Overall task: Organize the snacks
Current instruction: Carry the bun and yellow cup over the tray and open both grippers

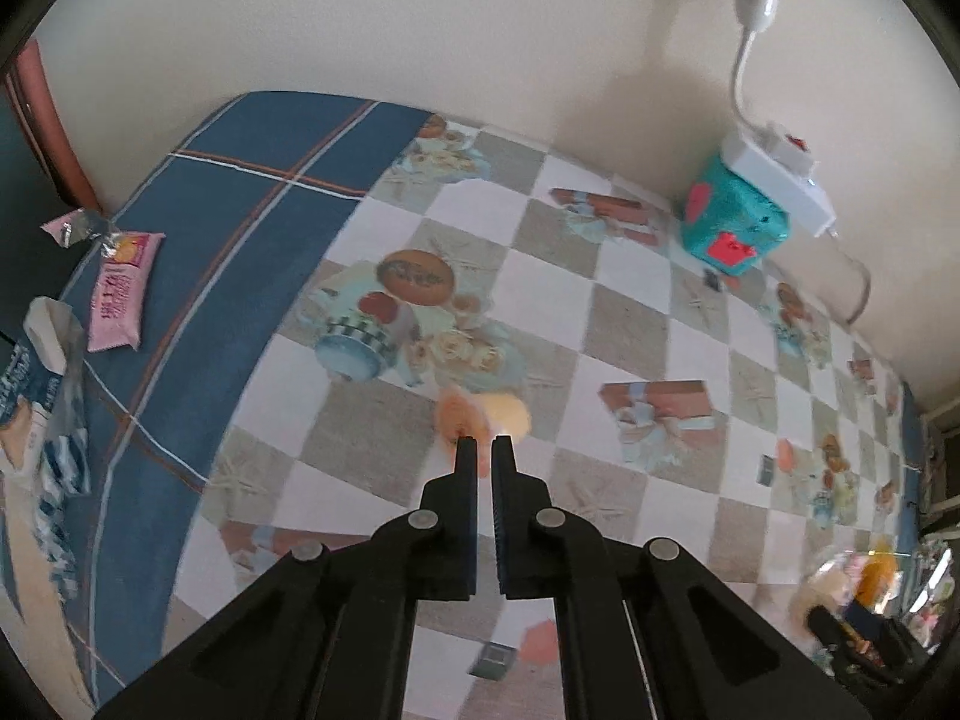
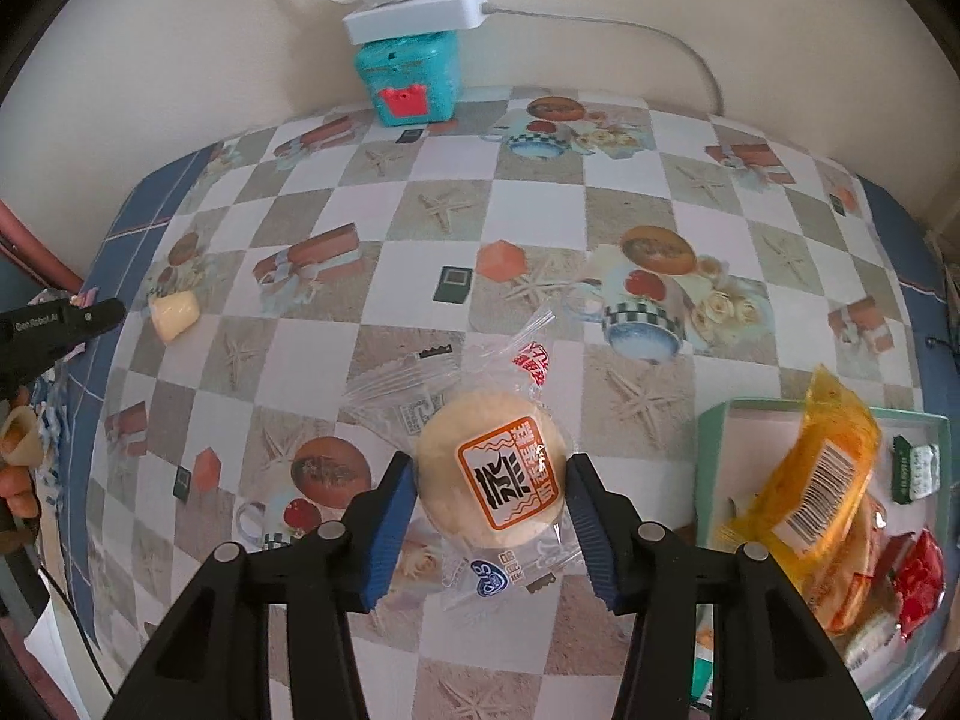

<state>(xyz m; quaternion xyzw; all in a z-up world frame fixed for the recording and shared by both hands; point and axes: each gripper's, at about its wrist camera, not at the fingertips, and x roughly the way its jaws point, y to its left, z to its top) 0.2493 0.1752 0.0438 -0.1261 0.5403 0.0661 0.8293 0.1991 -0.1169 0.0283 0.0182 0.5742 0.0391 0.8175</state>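
Note:
In the right wrist view my right gripper (image 2: 491, 477) is open, with one finger on each side of a round cream pastry in a clear wrapper (image 2: 492, 474) that lies on the checked tablecloth (image 2: 420, 276). A green-rimmed tray (image 2: 714, 420) at the right holds a yellow packet (image 2: 822, 468) and other wrapped snacks. In the left wrist view my left gripper (image 1: 485, 441) is nearly shut; a small blurred orange and yellow snack (image 1: 483, 411) sits at its fingertips, and whether it is gripped is unclear. A pink snack pack (image 1: 123, 294) and a blue and white pack (image 1: 36, 396) lie at the left.
A teal box (image 2: 414, 81) with a white power strip (image 2: 414, 18) on top stands by the back wall. A small cream cup-shaped item (image 2: 174, 312) lies at the left near the other gripper (image 2: 60, 324). The table's blue border edges run at left and right.

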